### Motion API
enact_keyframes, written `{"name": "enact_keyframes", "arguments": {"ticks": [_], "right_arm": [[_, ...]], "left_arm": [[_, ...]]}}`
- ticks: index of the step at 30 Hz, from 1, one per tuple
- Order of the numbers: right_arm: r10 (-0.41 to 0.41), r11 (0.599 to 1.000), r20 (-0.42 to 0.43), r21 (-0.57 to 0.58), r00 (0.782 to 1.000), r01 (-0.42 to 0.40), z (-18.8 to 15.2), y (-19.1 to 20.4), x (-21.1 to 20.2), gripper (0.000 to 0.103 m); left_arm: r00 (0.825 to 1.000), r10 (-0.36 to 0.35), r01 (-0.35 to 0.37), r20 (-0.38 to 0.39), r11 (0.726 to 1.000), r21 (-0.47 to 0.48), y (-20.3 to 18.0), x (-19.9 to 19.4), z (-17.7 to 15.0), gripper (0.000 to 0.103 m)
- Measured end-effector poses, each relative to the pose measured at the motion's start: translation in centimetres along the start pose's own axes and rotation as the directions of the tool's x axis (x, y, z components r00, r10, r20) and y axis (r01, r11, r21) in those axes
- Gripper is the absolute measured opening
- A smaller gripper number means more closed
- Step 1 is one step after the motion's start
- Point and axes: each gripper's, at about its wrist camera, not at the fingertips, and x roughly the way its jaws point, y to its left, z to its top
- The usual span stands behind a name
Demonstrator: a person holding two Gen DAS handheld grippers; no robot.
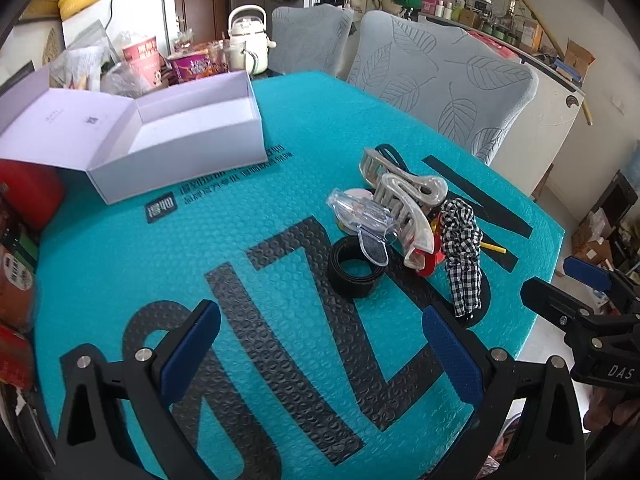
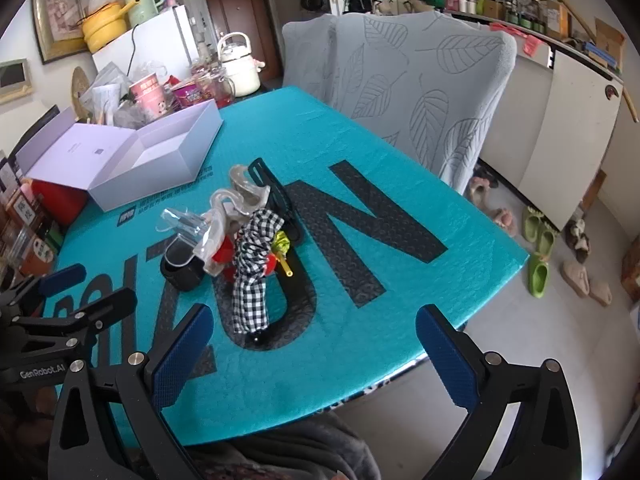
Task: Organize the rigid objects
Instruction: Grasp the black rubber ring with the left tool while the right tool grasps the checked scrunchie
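Note:
A pile of hair accessories lies mid-table on the teal mat (image 1: 300, 128): a beige claw clip (image 1: 404, 200), a clear clip (image 1: 362, 216), a black band (image 1: 354, 268), a checkered scrunchie (image 1: 464, 256) and a red clip (image 1: 428, 262). The pile also shows in the right wrist view, with the scrunchie (image 2: 252, 268) and black band (image 2: 182, 266). An open white box (image 1: 192, 136), empty inside, stands at the back left; it also shows in the right wrist view (image 2: 160, 152). My left gripper (image 1: 320, 352) is open and empty, short of the pile. My right gripper (image 2: 316, 360) is open and empty at the near edge.
Cups, snack tubs and a white kettle (image 1: 248, 40) crowd the table's back left corner. A red box (image 1: 28, 196) sits left of the white box. Two grey covered chairs (image 1: 440, 80) stand behind the table. Shoes (image 2: 538, 252) lie on the floor at right.

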Motion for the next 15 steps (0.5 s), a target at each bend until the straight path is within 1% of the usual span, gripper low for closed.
{"name": "enact_keyframes", "arguments": {"ticks": [2, 4, 7, 10, 12, 15], "right_arm": [[0.008, 1.000, -0.009, -0.005, 1.000, -0.008, 0.1, -0.1, 0.4, 0.103], [0.018, 1.000, -0.014, -0.011, 1.000, -0.018, 0.2, -0.3, 0.8, 0.103], [0.027, 0.999, -0.023, -0.017, 0.999, -0.028, 0.4, -0.5, 1.5, 0.103], [0.034, 0.999, -0.033, -0.014, 0.999, -0.034, 0.7, -0.8, 2.2, 0.103], [0.036, 0.999, -0.041, -0.010, 0.999, -0.036, 0.8, -1.0, 2.6, 0.103], [0.040, 0.999, -0.045, -0.008, 0.998, -0.040, 1.1, -1.2, 2.9, 0.103]], "left_arm": [[1.000, 0.004, -0.004, -0.019, 1.000, -0.006, 0.1, 0.7, 0.1, 0.103], [1.000, 0.005, -0.005, -0.021, 1.000, -0.006, 0.1, 1.1, 0.2, 0.103], [1.000, -0.010, 0.009, -0.027, 1.000, -0.004, 0.0, 1.9, 0.5, 0.102], [0.999, 0.007, -0.006, -0.049, 1.000, 0.019, -0.5, 3.0, 0.9, 0.102], [0.998, 0.006, -0.004, -0.058, 0.999, 0.033, -0.8, 3.6, 1.1, 0.096], [0.996, -0.021, 0.024, -0.089, 0.999, 0.032, -0.9, 4.8, 1.3, 0.089]]}}
